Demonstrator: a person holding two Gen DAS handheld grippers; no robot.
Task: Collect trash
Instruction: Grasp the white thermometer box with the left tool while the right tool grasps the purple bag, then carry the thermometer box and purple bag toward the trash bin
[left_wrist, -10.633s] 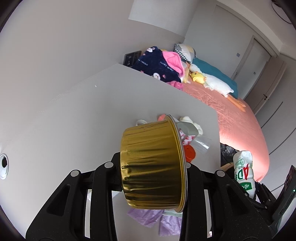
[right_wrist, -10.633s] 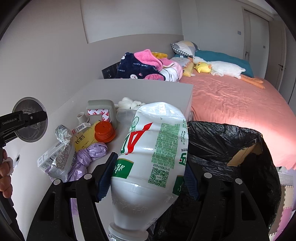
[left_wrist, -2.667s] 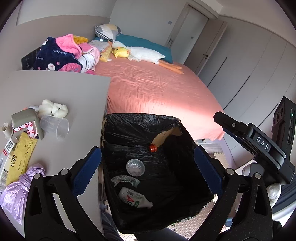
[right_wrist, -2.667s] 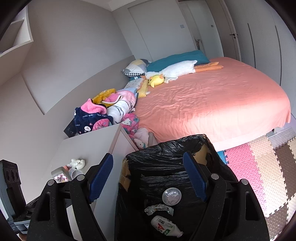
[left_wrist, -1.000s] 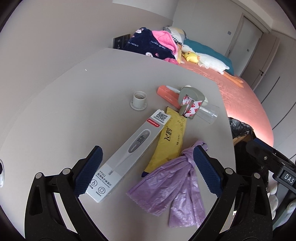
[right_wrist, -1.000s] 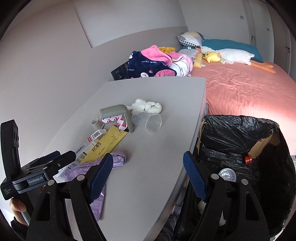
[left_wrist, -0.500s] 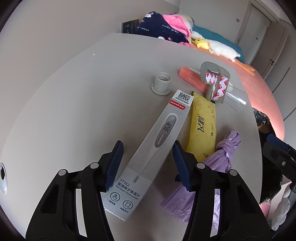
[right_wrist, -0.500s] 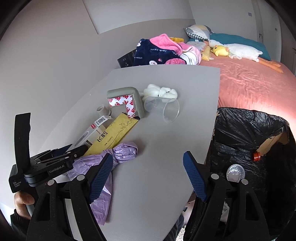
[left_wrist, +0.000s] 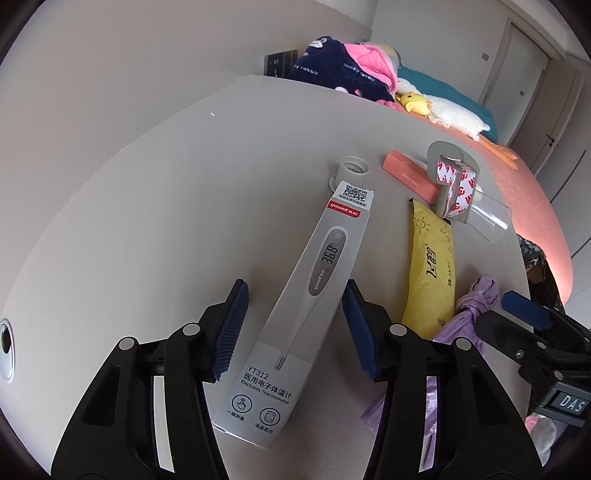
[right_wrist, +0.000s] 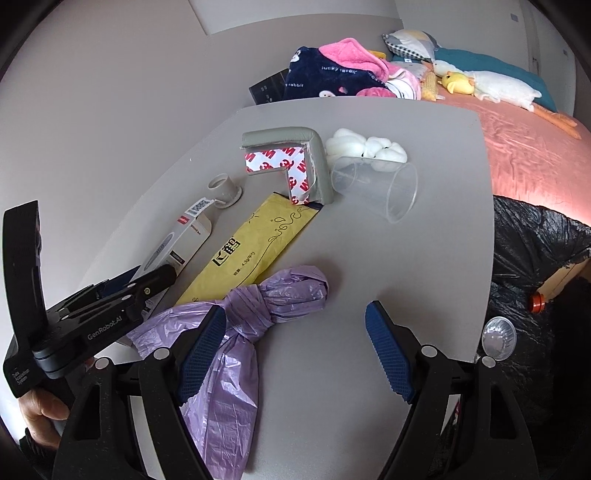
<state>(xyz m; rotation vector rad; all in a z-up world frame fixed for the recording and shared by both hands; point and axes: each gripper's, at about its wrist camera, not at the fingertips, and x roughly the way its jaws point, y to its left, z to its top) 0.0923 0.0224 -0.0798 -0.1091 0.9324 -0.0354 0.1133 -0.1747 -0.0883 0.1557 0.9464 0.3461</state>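
Straddling thermometer box (left_wrist: 310, 295): left gripper (left_wrist: 293, 325); right pad touching, left apart.

The thermometer box (left_wrist: 314, 295) is lying on the counter (left_wrist: 166, 206) at frame centre, running up toward the small cap (left_wrist: 352, 170). Right of it the flat packet (left_wrist: 432, 266) is lying, with the knotted bag (left_wrist: 476, 299) lower right. The corner guard (left_wrist: 452, 181) and the cup (left_wrist: 487, 218) are sitting upper right, the bed (left_wrist: 532, 192) lying behind them.
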